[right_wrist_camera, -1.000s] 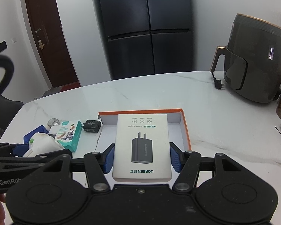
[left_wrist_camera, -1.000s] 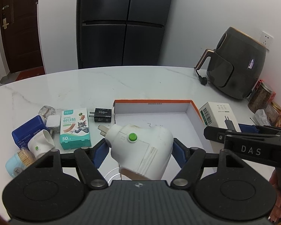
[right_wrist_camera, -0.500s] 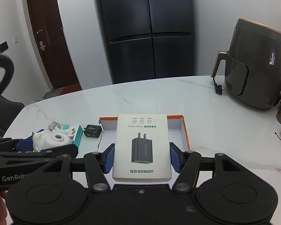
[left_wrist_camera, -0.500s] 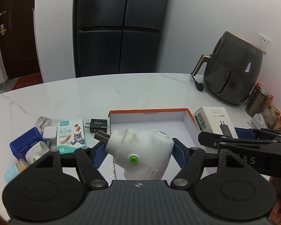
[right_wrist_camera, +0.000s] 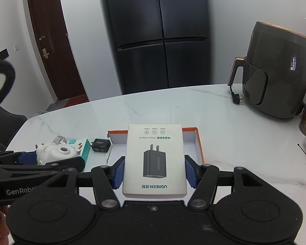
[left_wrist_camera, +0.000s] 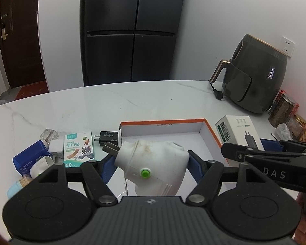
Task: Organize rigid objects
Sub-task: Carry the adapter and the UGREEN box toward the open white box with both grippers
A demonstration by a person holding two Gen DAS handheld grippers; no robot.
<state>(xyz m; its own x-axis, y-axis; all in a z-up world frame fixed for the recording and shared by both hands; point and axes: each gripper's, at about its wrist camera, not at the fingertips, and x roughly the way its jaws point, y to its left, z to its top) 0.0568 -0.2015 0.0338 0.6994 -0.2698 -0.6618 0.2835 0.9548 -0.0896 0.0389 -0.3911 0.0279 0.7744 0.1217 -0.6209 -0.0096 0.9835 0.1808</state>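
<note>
At the far left of my left wrist view, the blue box point(left_wrist_camera: 29, 157), a small white cup-like thing point(left_wrist_camera: 39, 166) and a pale blue tube point(left_wrist_camera: 13, 189) are partly hidden behind my gripper body, and I cannot make out what they are. Beside them lie the bandage box point(left_wrist_camera: 79, 146) and a black charger point(left_wrist_camera: 108, 137), just outside the left wall of the orange-rimmed tray point(left_wrist_camera: 163, 122). My left gripper point(left_wrist_camera: 151, 166) is clamped on the white plug-in device point(left_wrist_camera: 153, 163), prongs pointing left and green button facing the camera, held above the near left part of the tray; its underside is out of sight. The tray's near edge is covered by both grippers. In the right wrist view, my right gripper point(right_wrist_camera: 154, 173) is closed on the white UGREEN charger box point(right_wrist_camera: 154, 161), which hides the middle of the tray floor below it; whether it touches the tray I cannot tell. Beyond the tray the marble table point(right_wrist_camera: 173, 106) lies open up to the air fryer point(right_wrist_camera: 275, 71) at the right, with jars point(left_wrist_camera: 283, 110) cut off at the edge.
</note>
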